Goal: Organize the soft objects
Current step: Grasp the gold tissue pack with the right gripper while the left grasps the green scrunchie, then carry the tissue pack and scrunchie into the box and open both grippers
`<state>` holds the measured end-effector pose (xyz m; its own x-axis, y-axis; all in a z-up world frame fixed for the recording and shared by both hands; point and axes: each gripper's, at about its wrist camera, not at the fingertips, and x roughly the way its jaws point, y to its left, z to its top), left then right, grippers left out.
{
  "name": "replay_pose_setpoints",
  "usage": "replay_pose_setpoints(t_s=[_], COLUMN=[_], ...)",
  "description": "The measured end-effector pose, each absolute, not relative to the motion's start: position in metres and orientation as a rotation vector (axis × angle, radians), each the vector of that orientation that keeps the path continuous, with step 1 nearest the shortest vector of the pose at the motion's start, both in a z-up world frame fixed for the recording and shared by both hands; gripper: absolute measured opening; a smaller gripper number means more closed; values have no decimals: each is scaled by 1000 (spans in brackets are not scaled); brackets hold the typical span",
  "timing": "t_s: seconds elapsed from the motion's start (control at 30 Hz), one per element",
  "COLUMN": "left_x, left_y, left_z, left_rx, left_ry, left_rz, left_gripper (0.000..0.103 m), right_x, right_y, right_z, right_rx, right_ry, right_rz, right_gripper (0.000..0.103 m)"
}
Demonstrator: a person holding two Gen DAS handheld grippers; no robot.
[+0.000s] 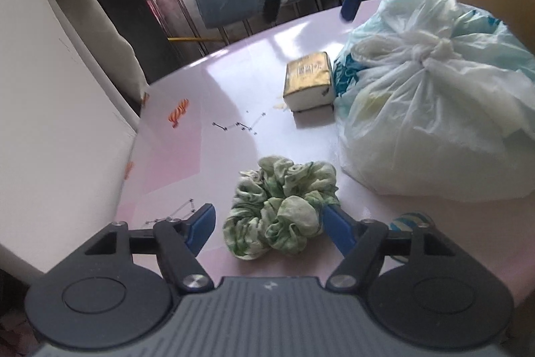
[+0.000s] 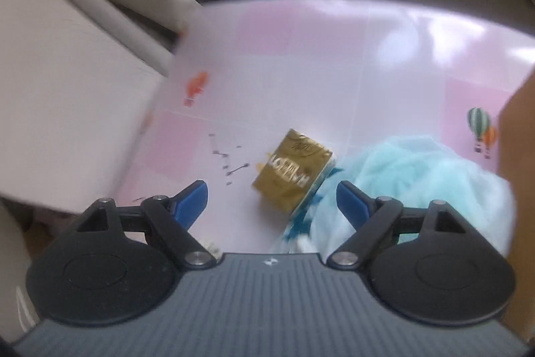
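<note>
With its jaws spread, the left claw (image 1: pixel 267 228) straddles the crumpled green-and-white fabric scrunchie (image 1: pixel 280 210) on the pink bench (image 1: pixel 214 96), gripping nothing, seemingly positioned to close on it.

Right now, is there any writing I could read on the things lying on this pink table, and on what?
Gold tissue pack: large pale letters on the wrapper, upside down and too blurred to read.
Same pack in the left wrist view: a printed panel, too small to read.
Tied plastic bag: teal print, crumpled, illegible.
Green scrunchie: none.
</note>
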<state>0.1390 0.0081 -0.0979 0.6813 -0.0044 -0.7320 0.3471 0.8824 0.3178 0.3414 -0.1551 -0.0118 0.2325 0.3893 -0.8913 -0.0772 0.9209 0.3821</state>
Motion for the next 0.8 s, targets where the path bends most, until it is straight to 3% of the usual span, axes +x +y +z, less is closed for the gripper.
replay_pose_setpoints(t_s=[0.13, 0.37, 0.43, 0.5, 0.8], left_x=[145, 152, 154, 156, 143], left_y=[11, 21, 23, 27, 38], left_z=[-110, -114, -115, -115, -90], left_rx=[449, 366, 374, 369, 335], left_ry=[817, 830, 833, 826, 764], left_rz=[-208, -160, -135, -110, -33], left_gripper=[66, 35, 26, 19, 15], right_x=[365, 366, 364, 361, 341], right_y=[-137, -108, -103, -104, -136], right_z=[-44, -78, -76, -74, -38], right_rx=[272, 193, 158, 174, 359], right_ry=[1370, 1403, 1377, 1365, 1244], right_rz=[299, 266, 274, 278, 346], right_gripper=[84, 81, 64, 58, 55])
